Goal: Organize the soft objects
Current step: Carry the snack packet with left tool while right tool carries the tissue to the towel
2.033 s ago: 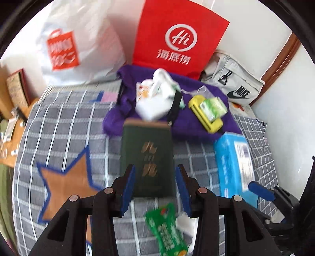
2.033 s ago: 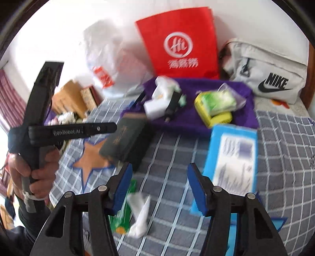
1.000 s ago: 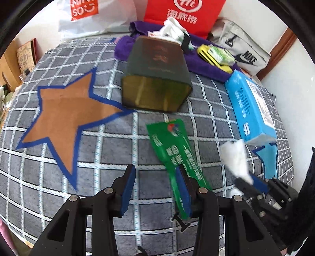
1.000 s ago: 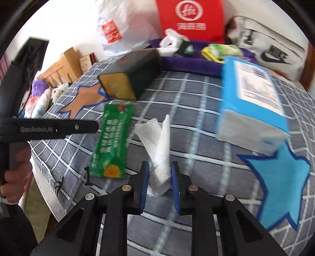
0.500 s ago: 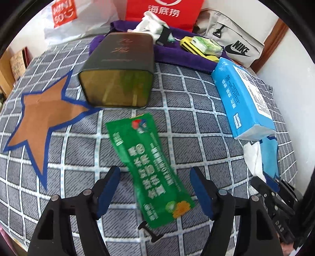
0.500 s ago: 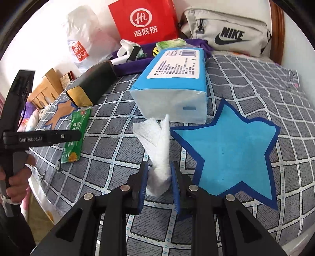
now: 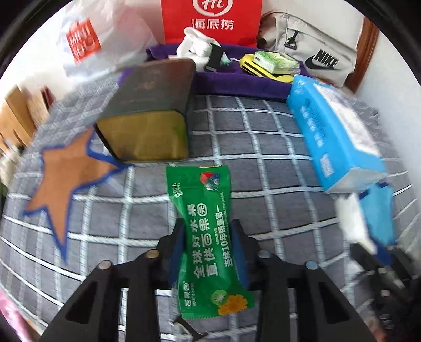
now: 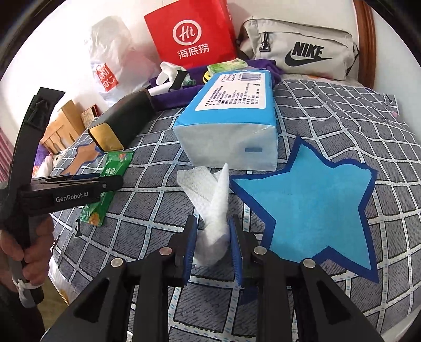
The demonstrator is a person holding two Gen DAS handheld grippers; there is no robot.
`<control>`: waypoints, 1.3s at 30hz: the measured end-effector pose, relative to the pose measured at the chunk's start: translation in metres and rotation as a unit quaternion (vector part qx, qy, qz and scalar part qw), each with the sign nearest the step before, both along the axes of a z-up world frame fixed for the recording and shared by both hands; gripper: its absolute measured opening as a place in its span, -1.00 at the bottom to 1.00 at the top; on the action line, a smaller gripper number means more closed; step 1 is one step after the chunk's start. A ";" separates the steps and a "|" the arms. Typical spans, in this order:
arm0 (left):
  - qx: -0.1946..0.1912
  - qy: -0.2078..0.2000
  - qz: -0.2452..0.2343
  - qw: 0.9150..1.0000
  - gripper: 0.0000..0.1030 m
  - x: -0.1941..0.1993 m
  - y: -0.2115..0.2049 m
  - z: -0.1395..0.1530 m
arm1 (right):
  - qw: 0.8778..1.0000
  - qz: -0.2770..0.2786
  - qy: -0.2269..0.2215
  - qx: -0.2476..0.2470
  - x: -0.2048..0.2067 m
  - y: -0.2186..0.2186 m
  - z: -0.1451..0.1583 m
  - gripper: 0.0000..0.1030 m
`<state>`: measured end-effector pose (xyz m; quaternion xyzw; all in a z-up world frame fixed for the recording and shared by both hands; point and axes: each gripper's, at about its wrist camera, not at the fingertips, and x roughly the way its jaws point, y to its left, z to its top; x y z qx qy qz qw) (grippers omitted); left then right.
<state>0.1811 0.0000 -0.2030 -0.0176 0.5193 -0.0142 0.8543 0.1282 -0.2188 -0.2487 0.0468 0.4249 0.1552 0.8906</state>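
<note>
Now, near to far, on the bed.
Left tongs [image 7: 208,252]: jaws have just been closing; blue pads flank the green sachet [image 7: 205,236] at both long edges, apparently clamped.
Right tongs [image 8: 211,239]: pinched on the crumpled white tissue [image 8: 210,207], lifted by its lower end.
Likely purpose: each soft item gripped for sorting.
Behind: blue tissue pack [image 8: 231,118], dark tin box [image 7: 150,110].

In the left wrist view the left edge is smeared by motion blur, and the tissue [image 7: 351,221] at right is blurred. The red bag [image 7: 211,21] is cut off at the top.
</note>
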 end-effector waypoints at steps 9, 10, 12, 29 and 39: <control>-0.057 0.025 -0.022 0.998 -0.54 -0.007 -0.005 0.003 | 1.000 0.000 0.022 -0.004 0.001 0.000 0.004 -0.56; -0.064 0.026 -0.025 0.997 -0.55 -0.008 -0.005 0.004 | 1.000 0.000 0.024 -0.003 0.001 -0.001 0.004 -0.56; -0.071 0.026 -0.029 0.997 -0.55 -0.009 -0.006 0.007 | 1.000 0.000 0.027 -0.003 0.000 -0.001 0.006 -0.56; -0.106 -0.019 -0.051 0.993 -0.55 0.001 0.001 0.059 | 0.999 0.025 -0.022 -0.005 0.003 0.013 0.073 -0.57; -0.116 -0.050 -0.030 0.992 -0.55 0.018 0.024 0.086 | 0.999 0.033 -0.042 0.001 0.024 0.021 0.108 -0.57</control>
